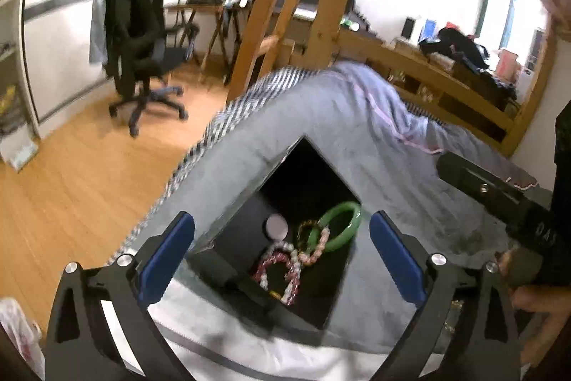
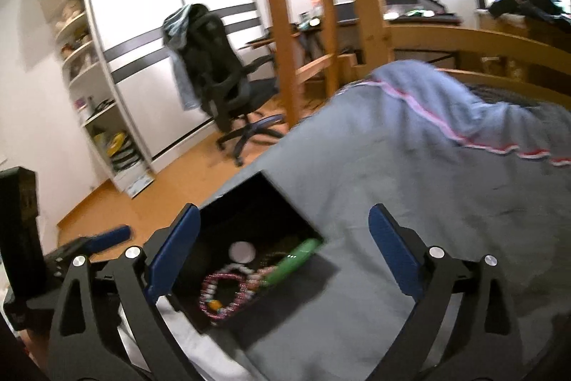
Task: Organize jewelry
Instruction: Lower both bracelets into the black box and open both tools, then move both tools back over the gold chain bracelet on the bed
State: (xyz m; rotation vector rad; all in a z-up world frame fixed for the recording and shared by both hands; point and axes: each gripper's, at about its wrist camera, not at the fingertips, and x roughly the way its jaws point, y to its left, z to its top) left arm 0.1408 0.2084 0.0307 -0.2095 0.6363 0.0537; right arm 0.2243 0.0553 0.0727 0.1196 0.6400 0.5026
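Black jewelry box (image 1: 303,188) sits open on grey blanket (image 1: 357,131), near bed edge. Inside: green jade bangle (image 1: 342,225), pink bead bracelets (image 1: 282,268), round silver disc (image 1: 276,226), all heaped in one corner. Left gripper (image 1: 282,256) hovers above heap, jaws spread wide, holding nothing. Right gripper (image 2: 282,252) beside box, jaws likewise spread, empty. Likely step: pick first piece. Advice: take bangle first, since it lies on top and apart; pinch across its rim, lift straight up so beads don't snag.
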